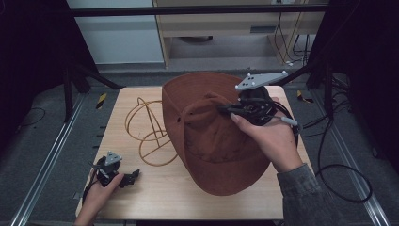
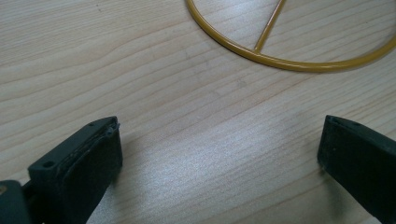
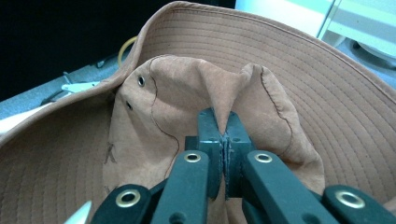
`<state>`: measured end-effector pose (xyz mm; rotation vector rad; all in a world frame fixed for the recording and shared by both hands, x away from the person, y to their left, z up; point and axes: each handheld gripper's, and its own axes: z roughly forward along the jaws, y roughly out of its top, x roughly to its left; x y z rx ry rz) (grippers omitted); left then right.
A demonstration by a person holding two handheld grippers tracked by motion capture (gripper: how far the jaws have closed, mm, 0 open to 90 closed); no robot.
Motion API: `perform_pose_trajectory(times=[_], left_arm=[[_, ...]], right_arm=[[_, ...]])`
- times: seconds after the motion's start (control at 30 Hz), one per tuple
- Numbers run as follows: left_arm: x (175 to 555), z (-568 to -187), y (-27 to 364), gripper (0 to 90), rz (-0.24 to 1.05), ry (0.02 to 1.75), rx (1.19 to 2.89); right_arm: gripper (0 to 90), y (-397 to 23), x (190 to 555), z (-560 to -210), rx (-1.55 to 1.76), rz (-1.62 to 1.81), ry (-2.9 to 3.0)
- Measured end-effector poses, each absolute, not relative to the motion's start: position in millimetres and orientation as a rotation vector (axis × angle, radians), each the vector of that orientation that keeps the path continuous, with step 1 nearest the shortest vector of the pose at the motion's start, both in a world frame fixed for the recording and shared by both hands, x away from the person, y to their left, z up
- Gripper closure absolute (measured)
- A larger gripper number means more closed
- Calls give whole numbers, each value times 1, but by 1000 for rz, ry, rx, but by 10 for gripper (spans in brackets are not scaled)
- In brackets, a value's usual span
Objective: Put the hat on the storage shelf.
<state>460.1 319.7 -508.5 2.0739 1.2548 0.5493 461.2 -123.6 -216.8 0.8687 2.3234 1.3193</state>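
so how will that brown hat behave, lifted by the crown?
Probably floppy: the crown of the brown hat bunches into a fold where the right gripper pinches it. Its stitched brim holds a curve, so likely stiffer. Seems light; a thin pinch carries it.

A yellow wire stand of thin hoops and struts sits on the left half of the light wooden table. Black cables loop over the grey floor on the right. 2 black-and-yellow striped markers lie beyond the table's far corners.
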Motion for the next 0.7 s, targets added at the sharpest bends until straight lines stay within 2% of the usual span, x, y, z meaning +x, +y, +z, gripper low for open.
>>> perform_pose_trajectory(times=[0.7], left_arm=[[460,-509,319,0,551,1260,2065]], right_arm=[[891,-92,468,-207,841,1349,2315]])
